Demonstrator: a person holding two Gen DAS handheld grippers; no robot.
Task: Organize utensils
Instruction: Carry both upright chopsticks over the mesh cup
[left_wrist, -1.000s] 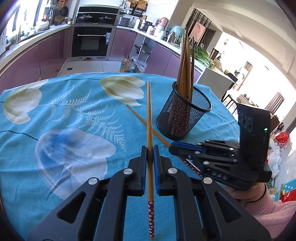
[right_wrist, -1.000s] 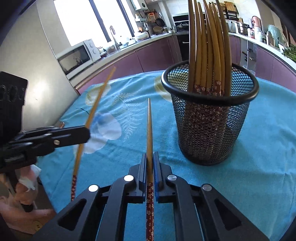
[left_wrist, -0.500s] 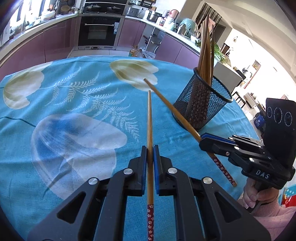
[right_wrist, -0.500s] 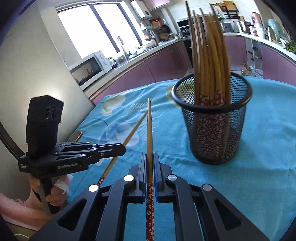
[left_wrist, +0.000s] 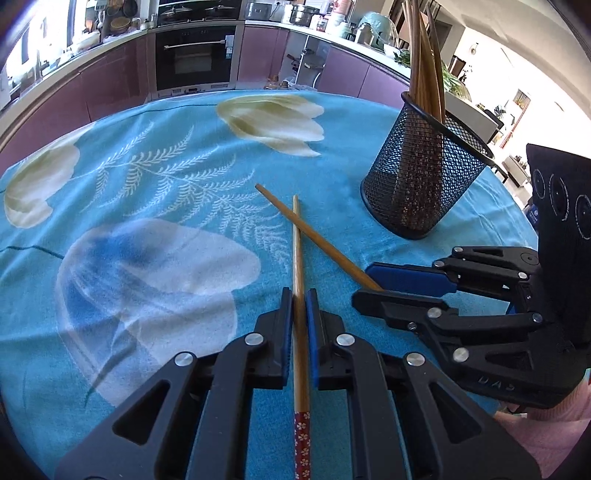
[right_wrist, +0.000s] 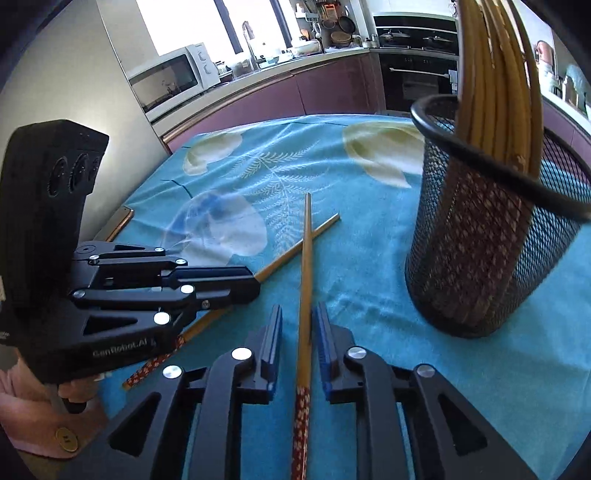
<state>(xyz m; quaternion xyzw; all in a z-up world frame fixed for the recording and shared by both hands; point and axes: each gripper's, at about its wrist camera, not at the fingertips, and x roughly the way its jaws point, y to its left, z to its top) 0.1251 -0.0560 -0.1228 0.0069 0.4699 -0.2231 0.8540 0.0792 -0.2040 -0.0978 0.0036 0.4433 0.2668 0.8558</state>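
bright daylt via windows (right_wrist: 192, 26) | fisheye warp + dark vignette @ edges | slight blur

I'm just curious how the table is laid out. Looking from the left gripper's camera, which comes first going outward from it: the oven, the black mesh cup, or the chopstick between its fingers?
1. The chopstick, right between the left gripper fingers.
2. The black mesh cup, ahead to the right on the blue cloth.
3. The oven, far back against the kitchen wall.

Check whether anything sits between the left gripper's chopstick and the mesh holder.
Yes. The other chopstick lies across the held chopstick in the left gripper near its tip, seemingly on top. The open right gripper straddles that one, on the side toward the mesh holder.
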